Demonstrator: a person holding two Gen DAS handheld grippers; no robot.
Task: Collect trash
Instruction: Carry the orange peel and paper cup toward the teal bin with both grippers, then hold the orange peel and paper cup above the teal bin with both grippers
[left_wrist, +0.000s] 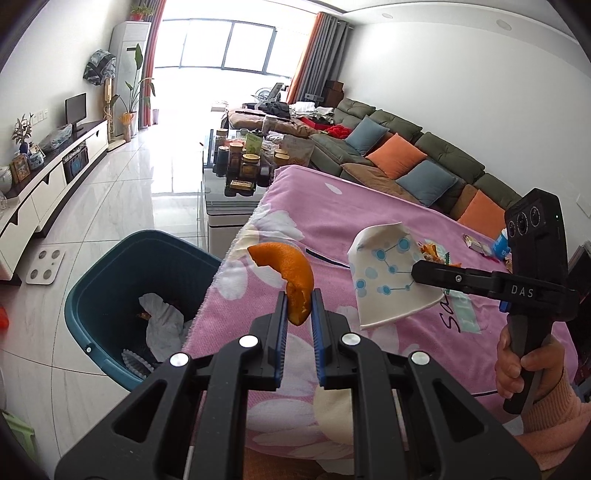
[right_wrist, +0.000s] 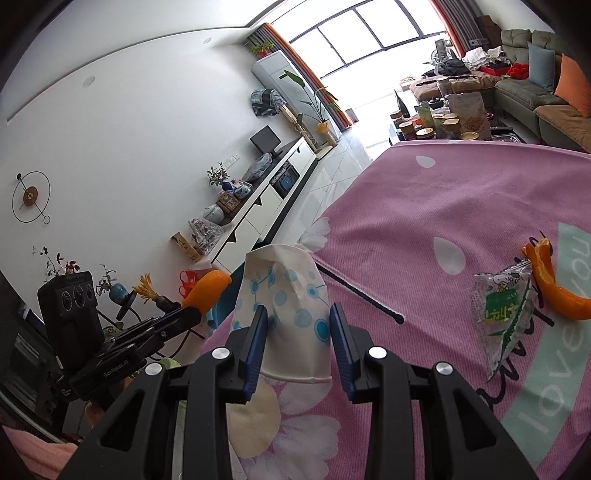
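— Carrying two bits at once, aren't we? L gripper (left_wrist: 299, 308) has its jaws clamped on the orange peel (left_wrist: 291, 280), pads pressing the lower end, rest of the curl sticking up and left, past the pink blanket's (left_wrist: 369, 218) edge.

— Yep. R gripper (right_wrist: 298, 334) is closed on the crushed paper cup (right_wrist: 286, 306), rim toward us, squashed base pointing away.

— Which way's the teal bin (left_wrist: 92, 295)?

— Down on the floor, left of the blanket edge, below and left of our L jaws. So L hand's nearer; peel prob goes first. The cup sits further right, well over the blanket, w/ more way to go.

— Anything in the bin already?

— White crumpled tissue (left_wrist: 162, 325), a fluted paper liner (left_wrist: 136, 363) near the front wall, some small brownish scrap we can't make out.

— What's left on the blanket?

— In the R wrist view: a snack wrapper (right_wrist: 504, 314), another orange peel strip (right_wrist: 554, 288) touching it, plus a thin black stick (right_wrist: 362, 295). Not trash-binned yet.
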